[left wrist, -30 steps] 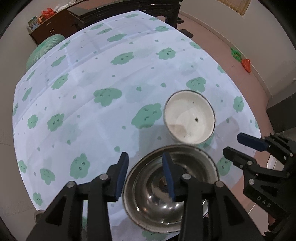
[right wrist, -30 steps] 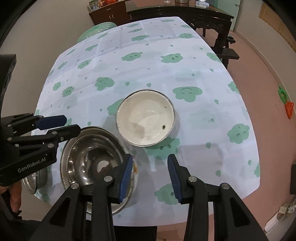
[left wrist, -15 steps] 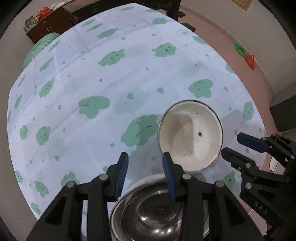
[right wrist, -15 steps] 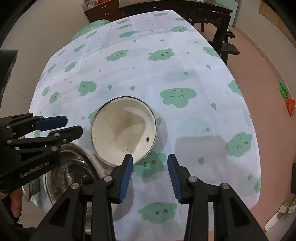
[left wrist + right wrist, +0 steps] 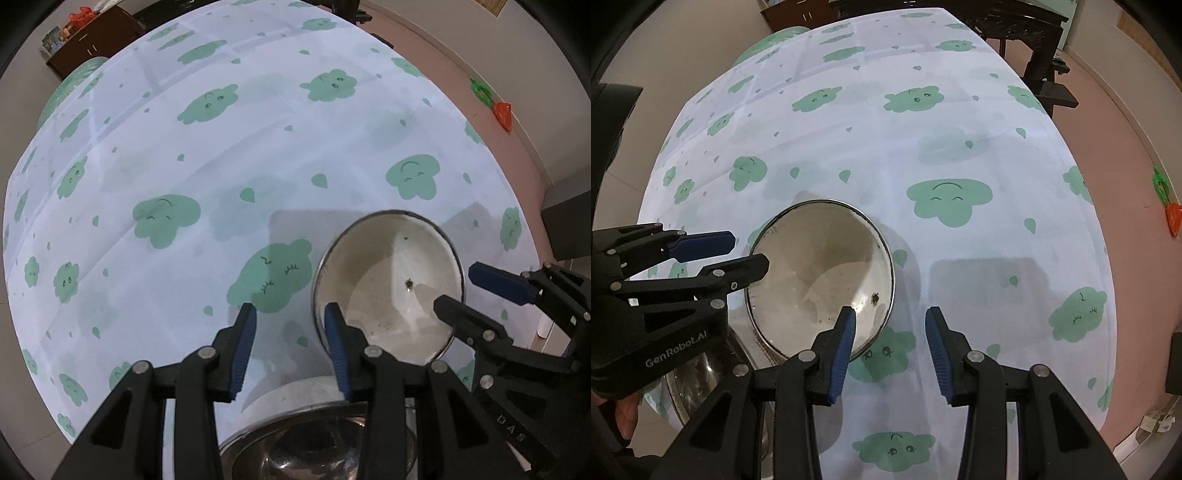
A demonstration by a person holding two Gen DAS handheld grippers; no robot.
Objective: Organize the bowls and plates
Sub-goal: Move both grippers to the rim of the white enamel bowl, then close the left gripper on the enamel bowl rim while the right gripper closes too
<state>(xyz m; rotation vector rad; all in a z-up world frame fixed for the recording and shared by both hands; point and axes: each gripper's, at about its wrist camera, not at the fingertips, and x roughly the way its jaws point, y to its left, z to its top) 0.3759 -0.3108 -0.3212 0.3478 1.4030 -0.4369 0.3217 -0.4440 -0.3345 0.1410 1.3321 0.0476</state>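
Steel bowl (image 5: 314, 443) half hidden behind left gripper (image 5: 290, 347)

- Tablecloth (image 5: 258, 147): white, printed with green smiling clouds and drops.
- Dark wooden cabinet (image 5: 92, 33): beyond the tablecloth's far-left corner.
- Orange-and-green toy (image 5: 503, 112): on pink floor, right of the tablecloth.
- Dark wooden furniture (image 5: 1015, 22): beyond the tablecloth's far end.

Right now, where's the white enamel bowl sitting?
The white bowl sits on the cloud-print tablecloth between the left gripper and right gripper, just beyond the steel bowl.
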